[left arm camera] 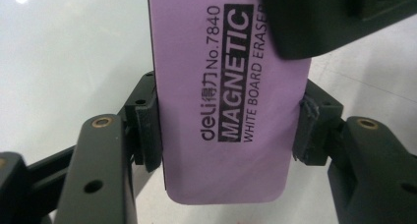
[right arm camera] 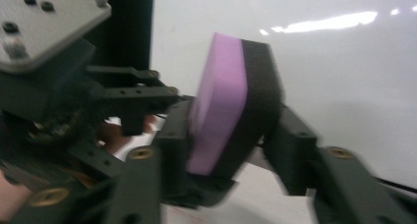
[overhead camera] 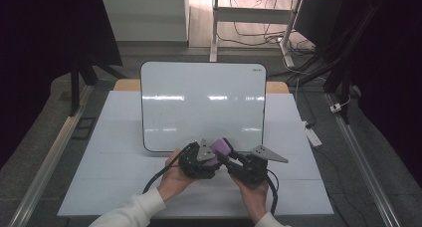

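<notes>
Eraser (left arm camera: 231, 101), purple with black felt, is in mid-air just in front of the whiteboard (overhead camera: 199, 102), over the table (overhead camera: 114, 152). Left gripper (left arm camera: 228, 130) clamps its long edges. Right gripper (right arm camera: 231, 130) has closed across face and felt; pads look seated. Judged step: hand-over, left to right. Next: confirm right's hold, then left releases and backs off.

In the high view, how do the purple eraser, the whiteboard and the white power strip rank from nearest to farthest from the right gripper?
1. Eraser: between both grippers, at the right gripper.
2. Whiteboard: just behind it, mid-table.
3. Power strip: off the table's right edge, on the floor.
</notes>
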`<state>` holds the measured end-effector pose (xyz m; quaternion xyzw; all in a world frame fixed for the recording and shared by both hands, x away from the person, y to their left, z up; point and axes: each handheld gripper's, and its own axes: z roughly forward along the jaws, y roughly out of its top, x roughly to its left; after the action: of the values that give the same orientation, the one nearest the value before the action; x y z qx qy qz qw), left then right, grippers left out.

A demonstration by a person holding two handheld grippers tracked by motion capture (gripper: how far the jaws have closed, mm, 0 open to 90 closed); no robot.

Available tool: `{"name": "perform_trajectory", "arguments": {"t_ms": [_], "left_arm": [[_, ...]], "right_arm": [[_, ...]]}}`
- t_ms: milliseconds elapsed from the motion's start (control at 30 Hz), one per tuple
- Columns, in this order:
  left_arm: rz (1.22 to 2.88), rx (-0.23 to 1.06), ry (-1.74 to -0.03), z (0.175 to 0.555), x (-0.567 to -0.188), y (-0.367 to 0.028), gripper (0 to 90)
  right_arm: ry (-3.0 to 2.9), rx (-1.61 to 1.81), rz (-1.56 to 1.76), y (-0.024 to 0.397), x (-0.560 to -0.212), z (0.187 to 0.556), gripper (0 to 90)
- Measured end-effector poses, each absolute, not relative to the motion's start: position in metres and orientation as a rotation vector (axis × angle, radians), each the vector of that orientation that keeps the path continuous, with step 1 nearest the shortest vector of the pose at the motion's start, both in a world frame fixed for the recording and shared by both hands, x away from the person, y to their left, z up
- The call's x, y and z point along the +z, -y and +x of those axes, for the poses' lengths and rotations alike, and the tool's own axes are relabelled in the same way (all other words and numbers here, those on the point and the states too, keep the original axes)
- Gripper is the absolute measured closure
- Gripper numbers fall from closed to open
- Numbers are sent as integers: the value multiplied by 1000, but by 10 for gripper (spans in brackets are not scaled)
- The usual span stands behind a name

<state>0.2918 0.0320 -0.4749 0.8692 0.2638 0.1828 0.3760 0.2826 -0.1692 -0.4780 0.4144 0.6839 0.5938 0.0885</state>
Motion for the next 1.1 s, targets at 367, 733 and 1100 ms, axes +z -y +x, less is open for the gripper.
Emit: {"name": "perform_trajectory", "arguments": {"t_ms": [367,733,1100], "left_arm": [[2168,432,-707,276,-462,-79,257],[2125,349,-985,249,-484,-193,255],[1996,344,-1154,234,-499,-252,260]], "right_arm": [[-1941,1510,1253,197,-438,287,626],[-1979,1088,1450,217,-424,335,624],[-1944,1005,1414,185,-425,351,604]]}}
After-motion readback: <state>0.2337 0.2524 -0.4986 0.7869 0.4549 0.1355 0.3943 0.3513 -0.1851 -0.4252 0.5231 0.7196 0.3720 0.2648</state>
